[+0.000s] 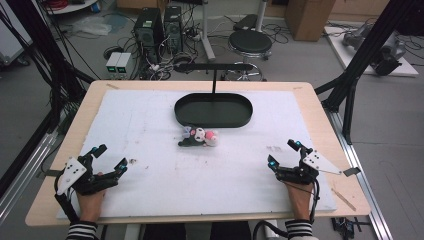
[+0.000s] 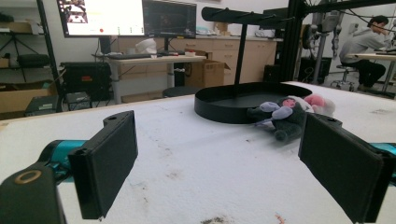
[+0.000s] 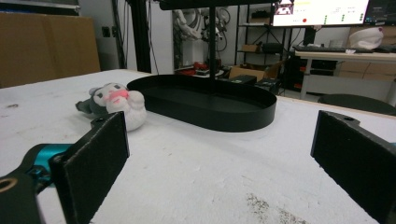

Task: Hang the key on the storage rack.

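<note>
Plush toys (image 1: 199,137) are lying mid-frame beside the tray (image 1: 213,110); I'm resting both tongs, left (image 1: 111,159) and right (image 1: 284,154), apart, ready.

Bare white mat (image 1: 165,175) lies open up to the plush toys (image 1: 199,137) and black tray (image 1: 213,110).

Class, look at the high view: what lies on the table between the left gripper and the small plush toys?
Nothing stands between them. From the left gripper to the plush toys, the high view shows bare white mat with a few small dark specks; the left gripper view shows the same.
</note>
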`<action>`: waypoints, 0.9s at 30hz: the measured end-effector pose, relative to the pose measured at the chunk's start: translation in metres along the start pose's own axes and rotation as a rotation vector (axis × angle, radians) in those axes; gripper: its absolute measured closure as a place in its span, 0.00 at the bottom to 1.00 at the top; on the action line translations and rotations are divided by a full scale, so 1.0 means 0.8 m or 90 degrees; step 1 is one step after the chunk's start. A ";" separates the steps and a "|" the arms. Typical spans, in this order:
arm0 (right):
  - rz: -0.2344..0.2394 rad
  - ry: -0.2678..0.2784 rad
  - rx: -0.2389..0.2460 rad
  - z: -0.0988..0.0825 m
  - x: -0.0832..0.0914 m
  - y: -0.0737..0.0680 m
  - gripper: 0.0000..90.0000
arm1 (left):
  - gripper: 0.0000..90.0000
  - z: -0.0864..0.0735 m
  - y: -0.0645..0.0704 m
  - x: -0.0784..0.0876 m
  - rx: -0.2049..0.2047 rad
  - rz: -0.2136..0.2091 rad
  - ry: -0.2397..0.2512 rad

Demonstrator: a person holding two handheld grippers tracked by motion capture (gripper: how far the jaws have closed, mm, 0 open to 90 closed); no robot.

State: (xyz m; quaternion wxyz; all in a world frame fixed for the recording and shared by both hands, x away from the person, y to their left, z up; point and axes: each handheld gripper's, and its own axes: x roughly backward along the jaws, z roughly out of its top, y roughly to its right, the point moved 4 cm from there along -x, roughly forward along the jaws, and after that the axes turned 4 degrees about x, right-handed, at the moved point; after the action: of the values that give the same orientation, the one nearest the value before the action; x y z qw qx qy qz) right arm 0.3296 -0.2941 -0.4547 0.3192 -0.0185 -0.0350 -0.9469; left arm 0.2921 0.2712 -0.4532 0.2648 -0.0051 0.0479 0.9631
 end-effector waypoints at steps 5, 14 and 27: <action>-0.001 0.003 -0.003 0.000 0.000 0.002 0.04 | 0.14 0.000 0.001 0.000 -0.001 -0.001 0.001; -0.001 0.002 -0.012 0.000 0.001 0.001 0.03 | 0.14 0.000 0.000 0.000 0.003 -0.001 0.000; 0.015 -0.007 -0.011 0.015 -0.001 0.006 0.03 | 0.14 0.000 0.001 0.000 0.000 -0.001 0.000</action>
State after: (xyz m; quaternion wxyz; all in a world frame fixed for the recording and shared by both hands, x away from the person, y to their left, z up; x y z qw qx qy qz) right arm 0.3334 -0.2961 -0.4422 0.3300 -0.0267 -0.0285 -0.9432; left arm 0.2921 0.2707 -0.4531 0.2656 -0.0052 0.0478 0.9629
